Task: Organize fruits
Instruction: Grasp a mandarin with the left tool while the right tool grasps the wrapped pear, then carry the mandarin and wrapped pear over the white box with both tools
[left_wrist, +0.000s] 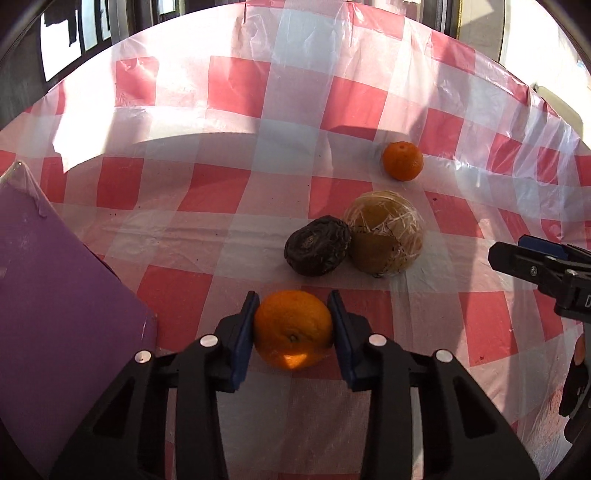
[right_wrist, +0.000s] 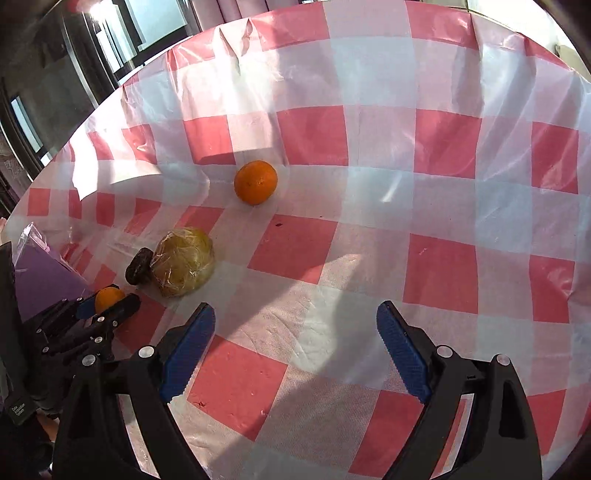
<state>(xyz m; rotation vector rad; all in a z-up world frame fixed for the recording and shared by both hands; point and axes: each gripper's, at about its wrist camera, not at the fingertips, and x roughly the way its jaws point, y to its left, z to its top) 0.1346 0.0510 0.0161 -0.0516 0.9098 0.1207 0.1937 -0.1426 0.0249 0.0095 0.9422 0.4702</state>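
An orange (left_wrist: 293, 328) rests on the red-and-white checked tablecloth (left_wrist: 229, 206), and my left gripper (left_wrist: 293, 295) is shut on it, one blue pad pressing on each side. The right wrist view shows the same grip at its left edge, the orange (right_wrist: 109, 297) between the left gripper's fingers. Just beyond lie a dark shrivelled fruit (left_wrist: 317, 245) and a yellowish fruit wrapped in plastic film (left_wrist: 386, 238), touching each other. A smaller orange (left_wrist: 402, 161) sits farther back. My right gripper (right_wrist: 295, 308) hangs open over bare cloth, to the right of the fruits.
A purple flat board (left_wrist: 55, 314) lies at the left, close to the left gripper. The plastic-covered cloth (right_wrist: 443, 206) stretches wide to the right. The table's far edge curves along the top, with dark window frames (right_wrist: 55, 92) behind it.
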